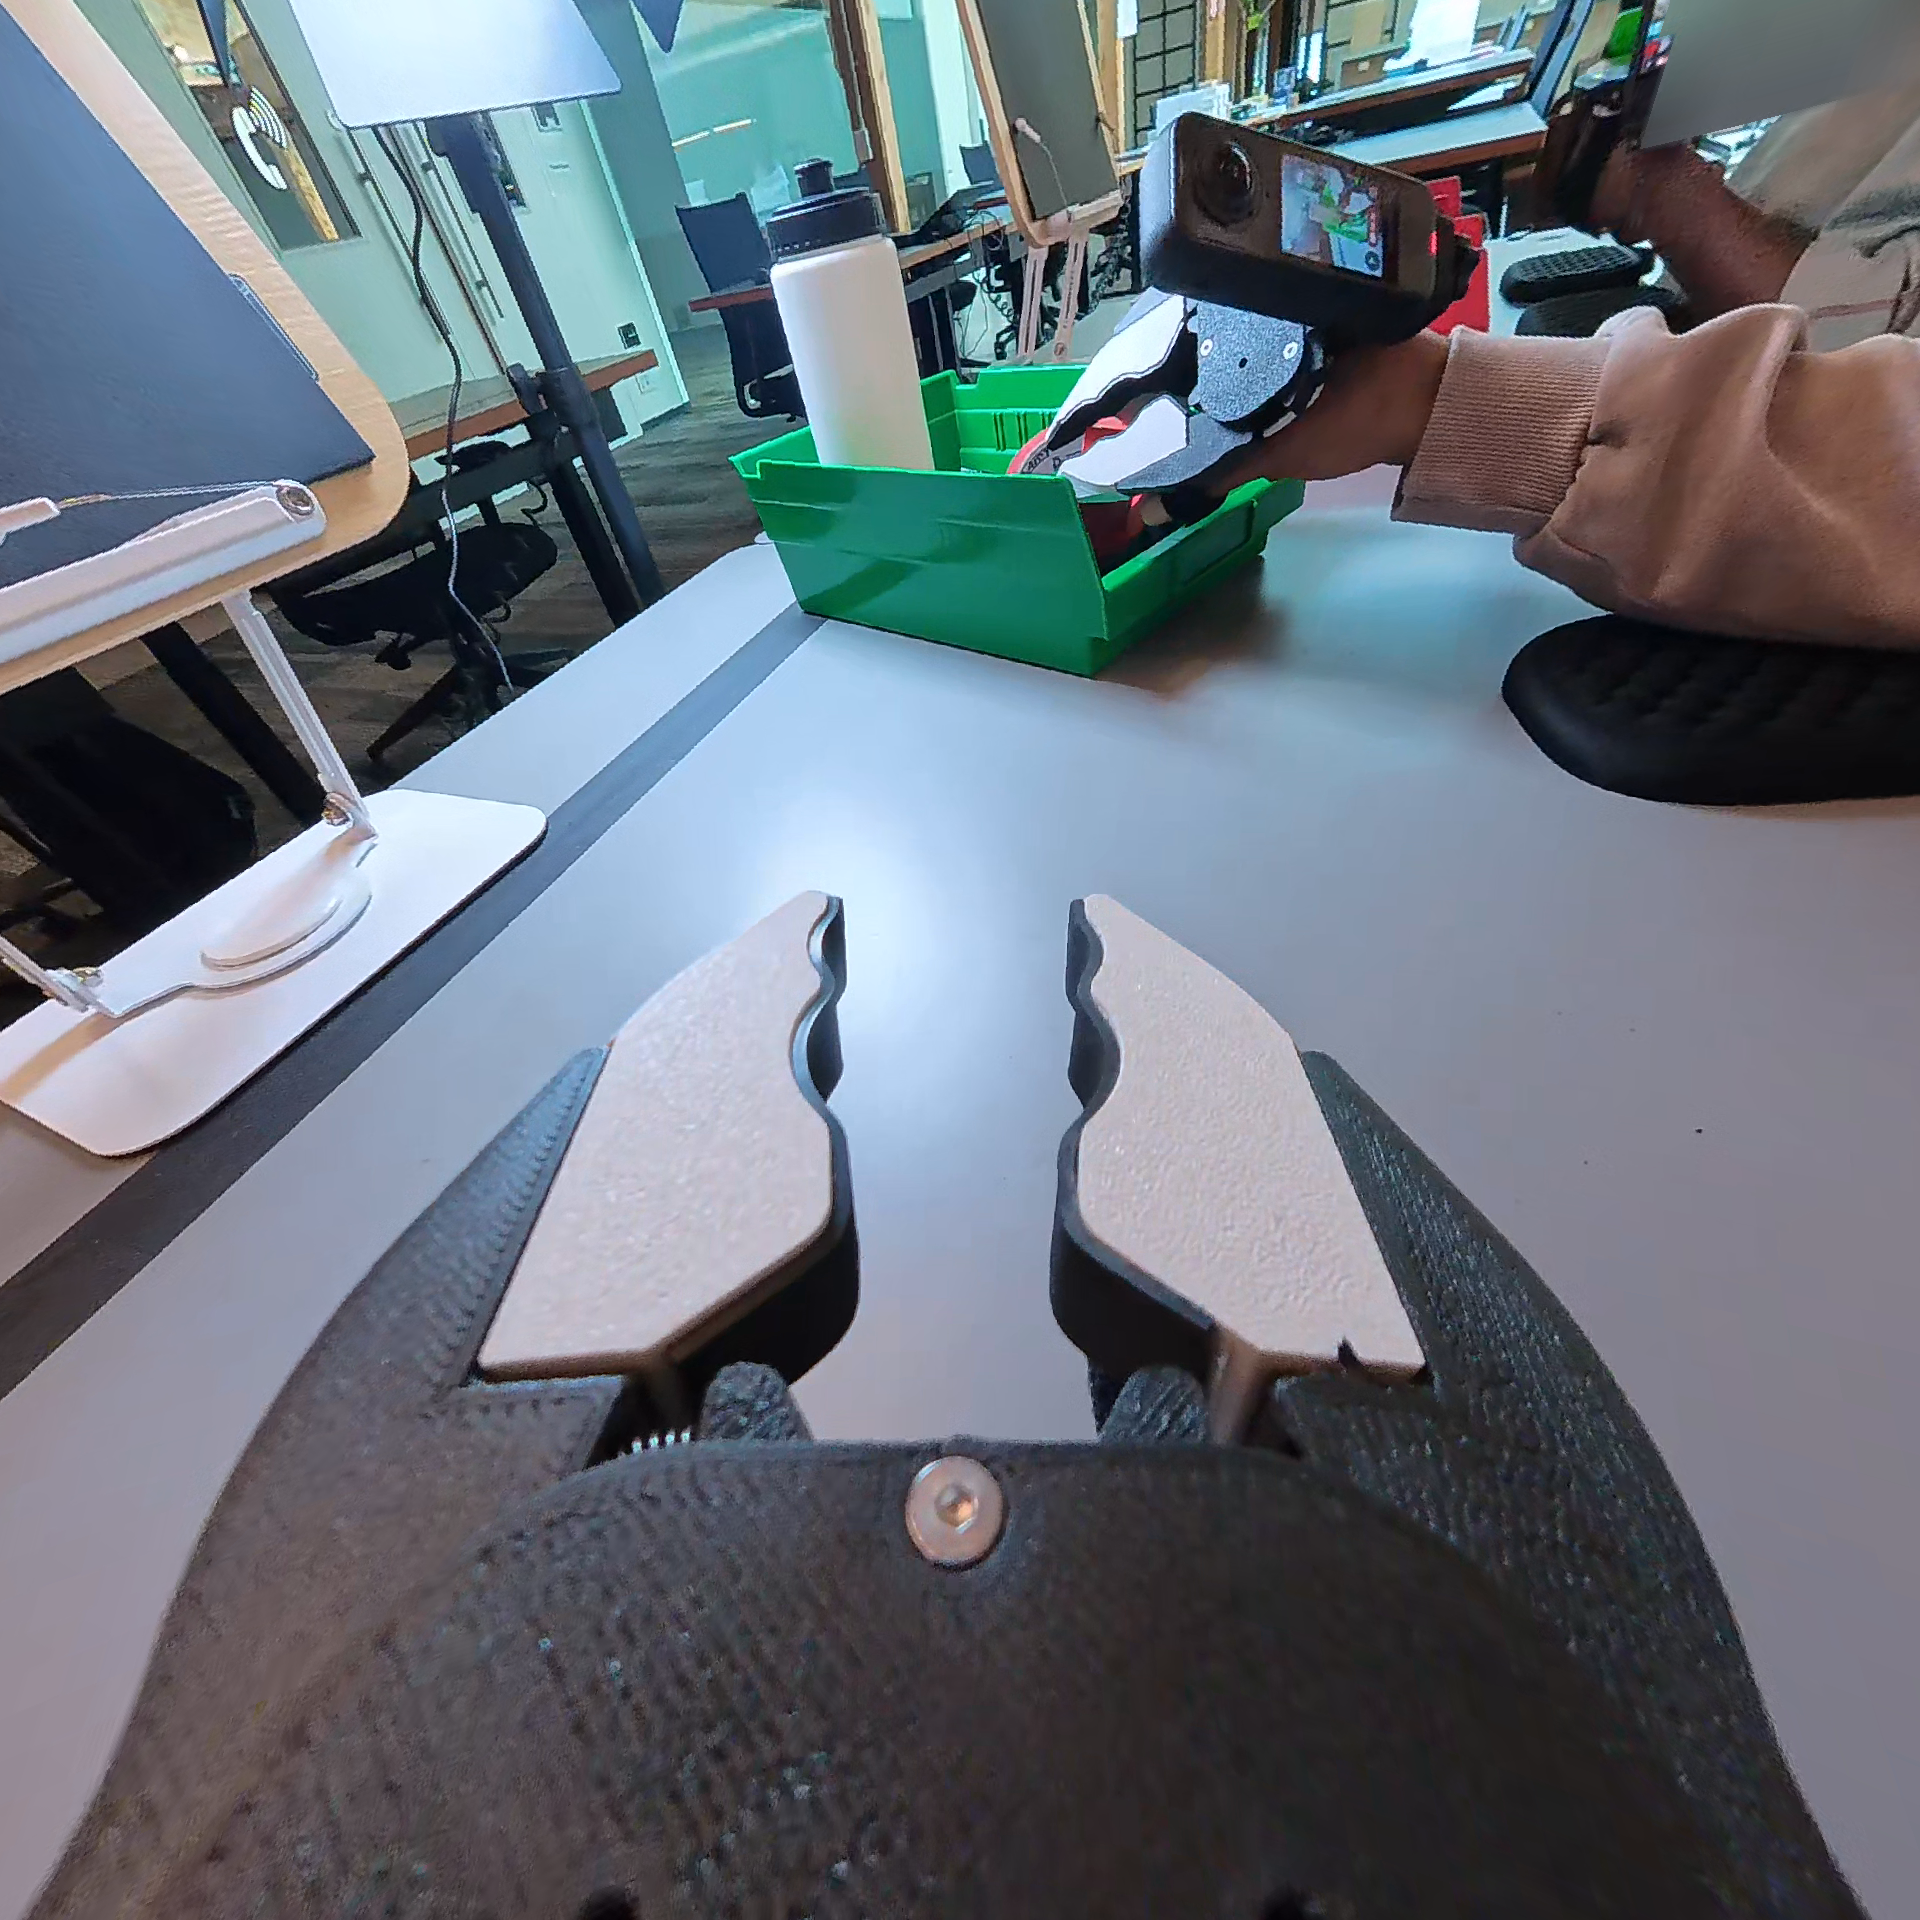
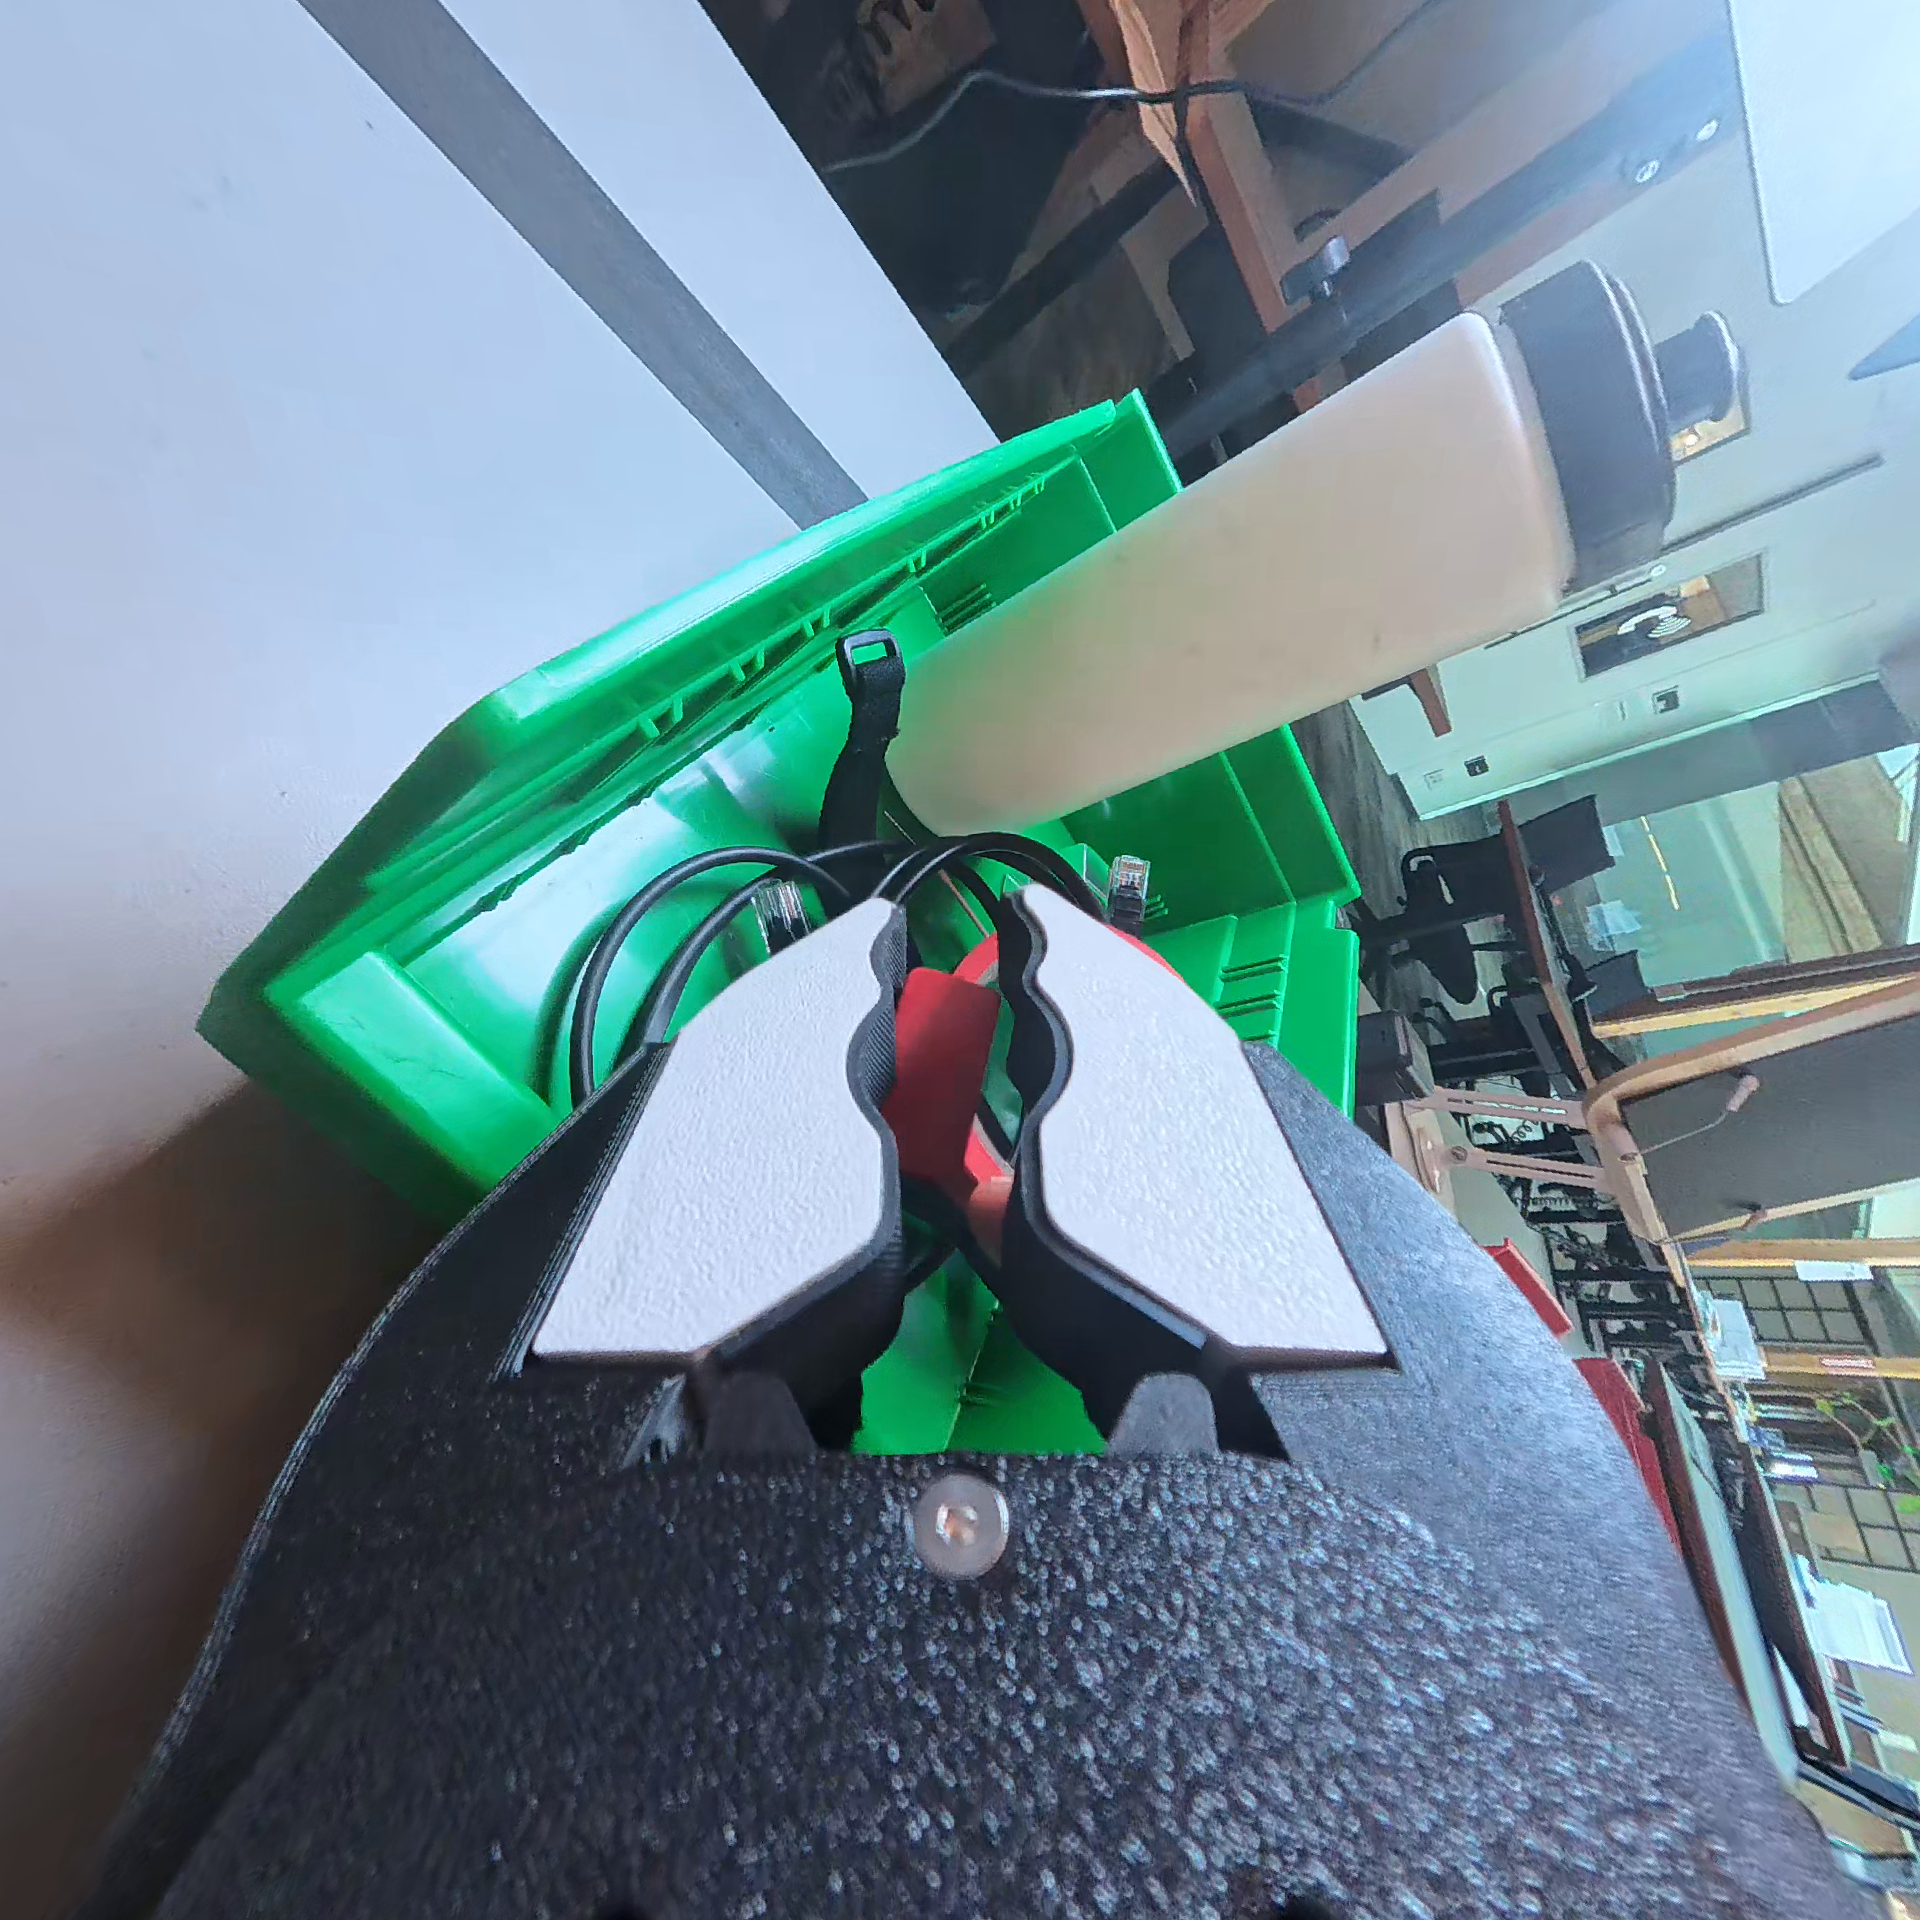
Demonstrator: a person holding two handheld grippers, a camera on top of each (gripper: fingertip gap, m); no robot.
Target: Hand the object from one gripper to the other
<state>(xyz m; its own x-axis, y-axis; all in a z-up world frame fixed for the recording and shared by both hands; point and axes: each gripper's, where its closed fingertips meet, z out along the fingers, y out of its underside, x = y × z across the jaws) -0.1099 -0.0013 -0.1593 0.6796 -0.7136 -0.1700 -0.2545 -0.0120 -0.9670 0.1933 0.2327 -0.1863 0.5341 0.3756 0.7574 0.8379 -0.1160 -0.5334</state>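
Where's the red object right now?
The red object is in the green bin, between the right gripper's fingers in the right wrist view, below the white bottle and beside the black cable.

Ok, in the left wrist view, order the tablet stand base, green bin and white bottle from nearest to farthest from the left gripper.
From the left gripper:
1. Tablet stand base, near left, on the table.
2. Green bin, ahead, slightly right.
3. White bottle, standing in the bin's far left corner.
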